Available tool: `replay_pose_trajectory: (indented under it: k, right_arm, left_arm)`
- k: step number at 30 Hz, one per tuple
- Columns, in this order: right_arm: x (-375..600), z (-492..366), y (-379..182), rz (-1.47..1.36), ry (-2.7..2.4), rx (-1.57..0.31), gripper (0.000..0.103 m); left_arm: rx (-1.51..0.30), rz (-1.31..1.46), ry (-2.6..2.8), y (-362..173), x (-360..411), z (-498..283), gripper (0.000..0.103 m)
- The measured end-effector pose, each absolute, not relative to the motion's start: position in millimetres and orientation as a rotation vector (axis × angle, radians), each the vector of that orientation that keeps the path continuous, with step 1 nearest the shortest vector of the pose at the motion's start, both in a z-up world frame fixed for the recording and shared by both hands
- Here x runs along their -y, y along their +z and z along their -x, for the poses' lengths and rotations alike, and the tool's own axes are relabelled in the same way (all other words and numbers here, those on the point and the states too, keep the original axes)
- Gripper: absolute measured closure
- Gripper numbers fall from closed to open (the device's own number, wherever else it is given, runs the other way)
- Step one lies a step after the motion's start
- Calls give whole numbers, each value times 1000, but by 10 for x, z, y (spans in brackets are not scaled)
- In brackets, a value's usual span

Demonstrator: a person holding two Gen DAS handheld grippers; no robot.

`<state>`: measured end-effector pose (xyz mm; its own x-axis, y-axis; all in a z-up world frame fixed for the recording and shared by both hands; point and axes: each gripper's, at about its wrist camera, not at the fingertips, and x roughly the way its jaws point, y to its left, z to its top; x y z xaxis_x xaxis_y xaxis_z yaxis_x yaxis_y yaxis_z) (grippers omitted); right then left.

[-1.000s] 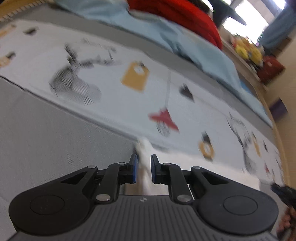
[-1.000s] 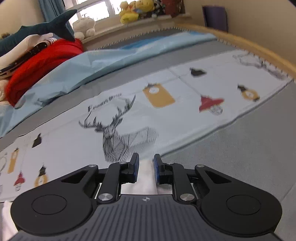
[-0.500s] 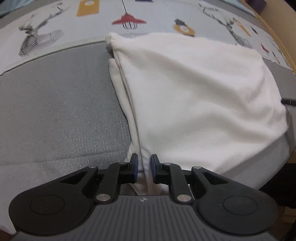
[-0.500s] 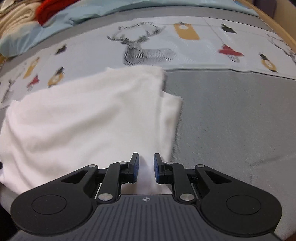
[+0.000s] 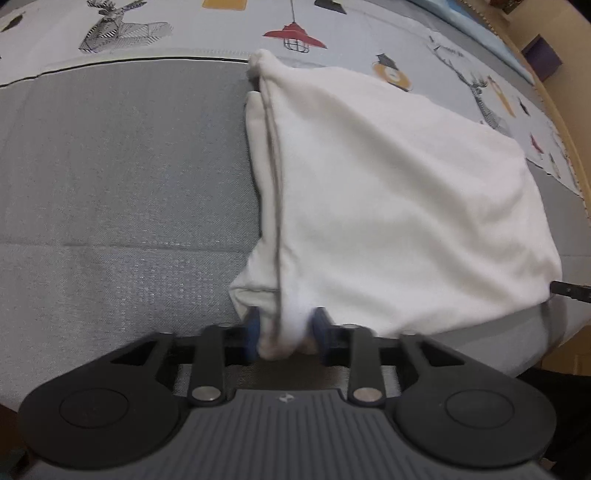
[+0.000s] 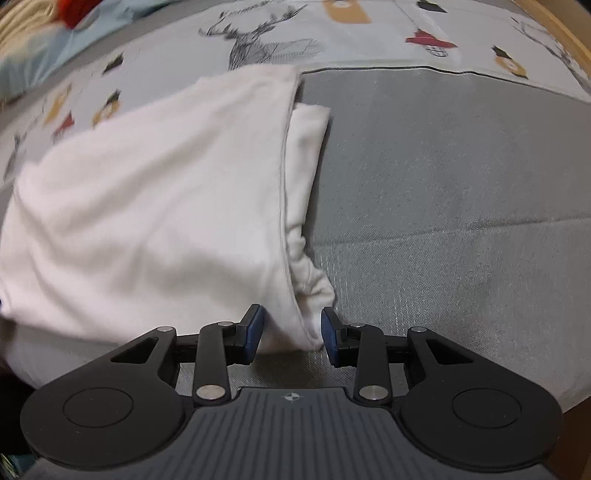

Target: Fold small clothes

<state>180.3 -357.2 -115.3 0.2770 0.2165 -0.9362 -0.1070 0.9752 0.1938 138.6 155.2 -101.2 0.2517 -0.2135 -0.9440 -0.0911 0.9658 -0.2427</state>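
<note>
Garment: white cloth point(image 5: 399, 206) folded once on bed point(image 5: 122, 166) | left hand-held gripper point(image 5: 284, 338) pinching 6 o'clock corner | right hand-held gripper point(image 6: 291, 334) closing on its corner | remaining: further folds, judged

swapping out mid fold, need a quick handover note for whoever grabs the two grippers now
Left gripper: shut on the near left corner of the white soft cotton garment.
Right gripper: jaws closing, with the garment's near right corner between the blue pads.
Garment: lies doubled over on the grey woven bed cover, its far edge reaching the pale printed sheet with deer and lamps.
Done: one fold, top layer over the lower one.
Left: probably lay the held edge flat, then fold again to a smaller size.
</note>
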Motion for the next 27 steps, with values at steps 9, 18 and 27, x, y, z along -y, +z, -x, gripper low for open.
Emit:
replay_pose_trajectory:
  k: [9, 18, 27]
  right_arm:
    - [3865, -1747, -996, -244, 187, -1245, 100]
    - [3626, -1774, -908, -66, 95, -1200, 98]
    - [3429, -1888, -1160, -22, 162, -1301, 98]
  left_arm:
    - [-1263, 213, -94, -836, -1596, -1214, 98]
    - [-1197, 226, -81, -732, -1732, -1190, 102]
    - [-1373, 75, -141, -1119, -1382, -1268, 99]
